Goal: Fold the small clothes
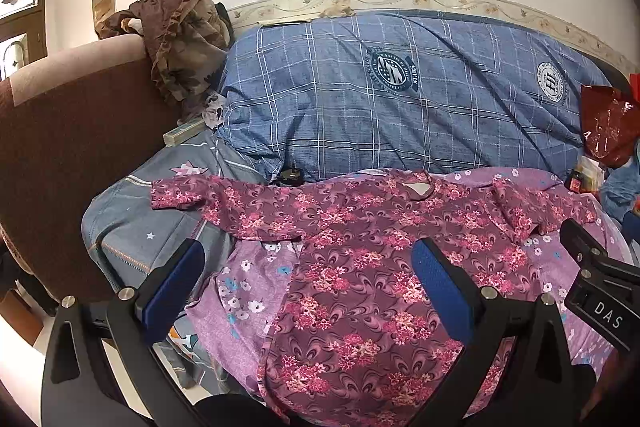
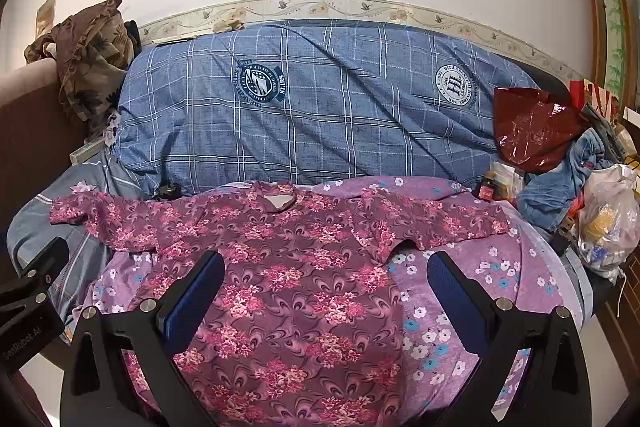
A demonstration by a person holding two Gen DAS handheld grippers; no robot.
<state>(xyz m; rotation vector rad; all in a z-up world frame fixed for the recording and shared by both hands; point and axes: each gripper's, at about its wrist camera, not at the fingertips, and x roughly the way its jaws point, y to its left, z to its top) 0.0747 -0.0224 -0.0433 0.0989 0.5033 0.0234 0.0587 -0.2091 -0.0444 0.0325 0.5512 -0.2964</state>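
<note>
While nothing was yet gripped, entries ran by view.
Left wrist view: left hand-held gripper (image 1: 308, 291) had jaws apart, empty, above the floral top (image 1: 360, 267), which lay spread flat on the purple sheet (image 1: 256, 287).
Right wrist view: right hand-held gripper (image 2: 324, 291) likewise parted, empty, over the top's right side.
Left sleeve (image 2: 80, 213): outstretched.
Advice: pinch each sleeve's single layer, fold inward evenly.

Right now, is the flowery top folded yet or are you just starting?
Just starting. Done: the maroon floral top is spread flat on the purple flowered sheet, both sleeves out to the sides. In hand: nothing; the left hand-held gripper and right hand-held gripper hover open above it. Left: every fold, sleeves in and then the body, since no part is turned over yet.
</note>
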